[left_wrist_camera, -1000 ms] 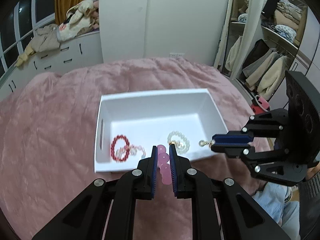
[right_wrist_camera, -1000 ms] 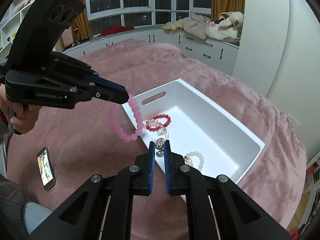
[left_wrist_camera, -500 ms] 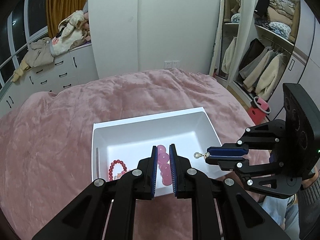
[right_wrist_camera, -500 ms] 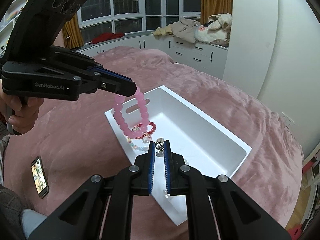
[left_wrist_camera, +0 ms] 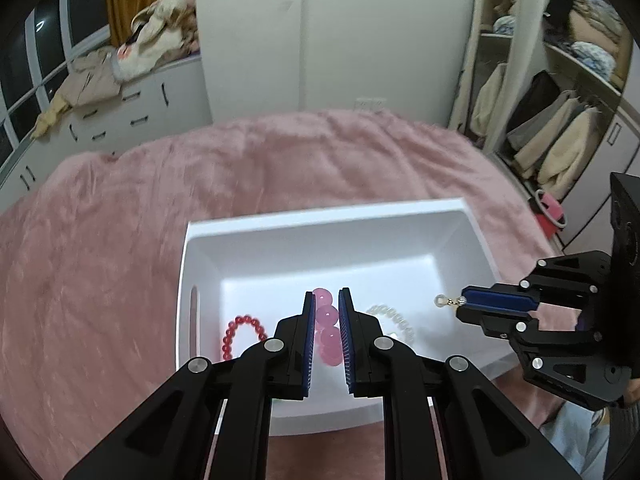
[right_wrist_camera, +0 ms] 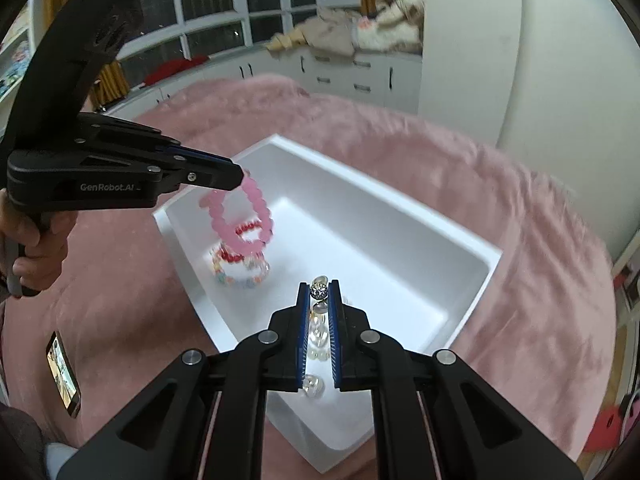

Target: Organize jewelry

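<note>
Left gripper (left_wrist_camera: 326,312), jaws closed on the pink bead bracelet (right_wrist_camera: 240,220), held it hanging above the white tray (left_wrist_camera: 320,216) on the pink bed (left_wrist_camera: 120,240). Right gripper (right_wrist_camera: 320,300), jaws clamping a clear-bead bracelet (right_wrist_camera: 319,290), hovered over the tray's near corner.

The left gripper's fingers (left_wrist_camera: 306,336) hide most of the pink bracelet (left_wrist_camera: 327,332) and the red bracelet's (left_wrist_camera: 240,334) right side. In the right wrist view the multicoloured bracelet (right_wrist_camera: 240,270) is blurred; the phone (right_wrist_camera: 63,374) screen is unreadable.
</note>
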